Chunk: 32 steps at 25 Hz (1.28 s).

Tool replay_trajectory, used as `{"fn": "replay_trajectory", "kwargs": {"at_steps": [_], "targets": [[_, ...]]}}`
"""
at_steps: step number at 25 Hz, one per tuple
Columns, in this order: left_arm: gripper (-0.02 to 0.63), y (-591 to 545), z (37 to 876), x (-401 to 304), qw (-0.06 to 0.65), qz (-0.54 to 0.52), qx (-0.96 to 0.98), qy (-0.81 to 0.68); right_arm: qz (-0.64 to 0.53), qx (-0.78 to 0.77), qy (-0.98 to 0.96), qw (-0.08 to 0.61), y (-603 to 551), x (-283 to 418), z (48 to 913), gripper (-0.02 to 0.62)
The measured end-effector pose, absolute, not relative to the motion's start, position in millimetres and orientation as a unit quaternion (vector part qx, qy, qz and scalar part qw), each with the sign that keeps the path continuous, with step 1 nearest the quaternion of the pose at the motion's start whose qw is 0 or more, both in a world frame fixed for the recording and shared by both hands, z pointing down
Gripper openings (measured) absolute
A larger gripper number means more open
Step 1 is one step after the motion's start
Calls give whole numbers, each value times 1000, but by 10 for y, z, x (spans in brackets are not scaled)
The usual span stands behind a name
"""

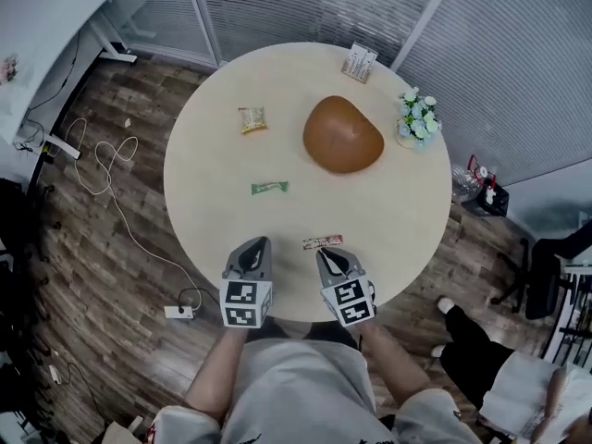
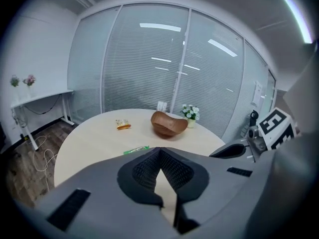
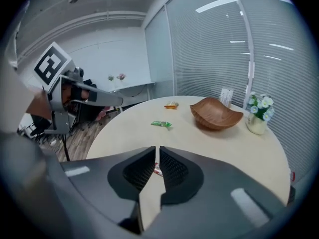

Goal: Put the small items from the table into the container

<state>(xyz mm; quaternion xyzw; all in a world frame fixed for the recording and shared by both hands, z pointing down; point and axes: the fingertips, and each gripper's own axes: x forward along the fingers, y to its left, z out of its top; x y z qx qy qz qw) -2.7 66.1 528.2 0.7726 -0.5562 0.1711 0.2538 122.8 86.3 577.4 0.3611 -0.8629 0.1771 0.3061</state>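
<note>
The red-and-white packet (image 1: 322, 241) lies flat on the table (image 1: 208, 188) near your edge, just in front of the tips of your right gripper (image 3: 155, 151). That gripper's jaws are closed together with only a hairline slit between the pads. A sliver of the red packet shows through the slit, lying on the tabletop beyond them and not pinched. Whether the tips touch the packet can't be told.

Your left gripper (image 2: 159, 151) sits beside the right one over the near rim. Its jaws also meet at the tips and hold nothing; only bare tabletop shows through the gap behind the pads.

Farther out, the green packet (image 1: 269, 188) lies alone near the middle of the table, ahead of the left gripper. The yellow packet (image 1: 252, 119) is beyond it, toward the far left. All three packets are on the tabletop, outside the bowl (image 1: 342, 135).

The brown wooden bowl stands upright on the far half, right of centre, well apart from both grippers. Only the red packet and open tabletop lie between your right gripper and the bowl. A small pot of white flowers (image 1: 416, 118) stands just right of the bowl near the rim, and a card stand (image 1: 359, 63) sits at the far edge behind it.
</note>
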Motion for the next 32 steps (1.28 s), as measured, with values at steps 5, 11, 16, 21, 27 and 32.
{"fn": "replay_trajectory", "kwargs": {"at_steps": [5,11,16,21,27,32], "targets": [[6,610,5313,13,271,155,720,-619,142,246,-890,357,762,1345,6044,32],[6,617,5427,-20,296,135,663,-674,72,97,-896,428,811,1348,6475,137],[6,718,5486,-82,308,125,629,-702,-3,-16,-875,483,877,1270,6826,178],[6,832,5537,-125,316,123,605,-720,-14,-63,-853,518,839,1237,7044,183],[6,902,5561,-156,319,117,594,-729,7,-76,-855,513,835,1224,7053,176],[6,917,5552,-165,317,117,595,-729,-7,-65,-856,513,828,1212,7050,106]]}}
